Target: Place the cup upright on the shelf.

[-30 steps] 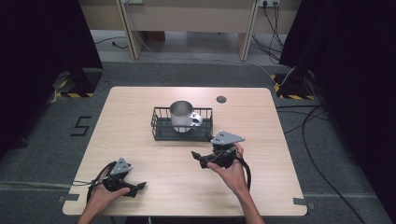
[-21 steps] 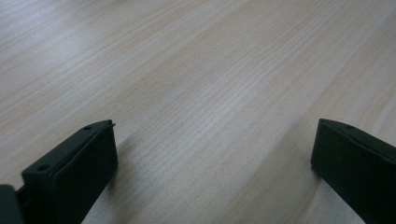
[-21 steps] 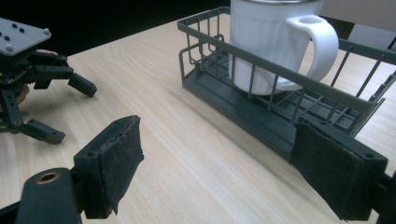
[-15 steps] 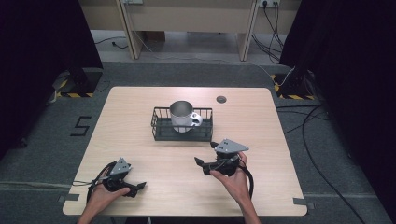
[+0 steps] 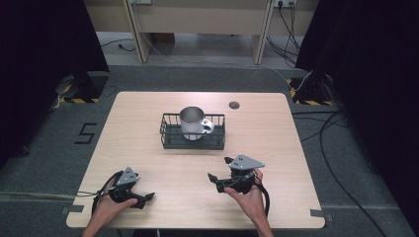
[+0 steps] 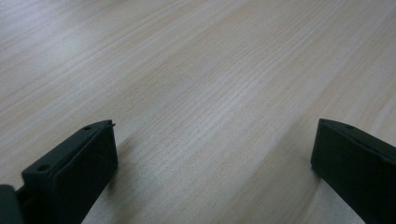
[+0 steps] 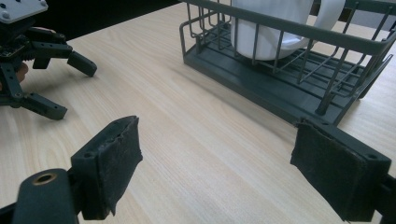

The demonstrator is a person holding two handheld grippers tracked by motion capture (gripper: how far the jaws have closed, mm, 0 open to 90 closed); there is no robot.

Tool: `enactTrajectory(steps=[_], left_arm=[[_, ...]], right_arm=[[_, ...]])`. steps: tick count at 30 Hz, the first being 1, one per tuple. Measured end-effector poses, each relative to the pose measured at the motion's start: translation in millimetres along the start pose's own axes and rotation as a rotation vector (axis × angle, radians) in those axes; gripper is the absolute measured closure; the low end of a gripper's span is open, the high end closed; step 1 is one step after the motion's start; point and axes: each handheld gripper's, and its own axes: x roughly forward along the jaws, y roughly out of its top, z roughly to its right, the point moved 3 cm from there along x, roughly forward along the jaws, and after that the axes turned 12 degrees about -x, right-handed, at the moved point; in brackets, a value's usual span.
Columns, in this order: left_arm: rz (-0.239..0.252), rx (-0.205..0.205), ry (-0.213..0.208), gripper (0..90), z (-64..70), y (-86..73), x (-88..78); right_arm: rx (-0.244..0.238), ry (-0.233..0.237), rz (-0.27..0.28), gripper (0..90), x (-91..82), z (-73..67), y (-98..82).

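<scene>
A dark wire basket (image 5: 170, 136) stands in the middle of the wooden table (image 5: 276, 133). A metal mug (image 5: 191, 122) with a white handle sits upright inside it. In the right gripper view the basket (image 7: 280, 93) and the mug (image 7: 271, 28) lie ahead at the upper right. My right gripper (image 5: 219, 169) is open and empty, a short way in front of the basket with its jaws pointing left; its jaws are wide apart (image 7: 219, 158). My left gripper (image 5: 145, 200) rests near the front left edge, open over bare wood (image 6: 215, 154). It also appears as the left gripper (image 7: 72, 89) in the right gripper view.
A small dark round disc (image 5: 233, 104) lies on the table behind the basket to the right. Cables (image 5: 341, 148) run over the floor on the right. A "5" mark (image 5: 86, 133) is on the floor at the left.
My right gripper has drawn back from the basket toward the front edge and slightly right, jaws still open. The left gripper has stayed in place.
</scene>
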Motion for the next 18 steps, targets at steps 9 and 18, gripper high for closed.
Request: enactTrajectory(steps=[9, 18], left_arm=[[0.000, 0.000, 0.000, 0.0, 0.1, -0.1, -0.1], [0.000, 0.000, 0.000, 0.0, 0.1, -0.1, -0.1]], right_arm=[[-0.002, 0.004, -0.026, 15.3, 0.3, -6.3, -8.9], [0.005, -0.007, -0.059, 15.2, -4.8, -8.8, -22.5]])
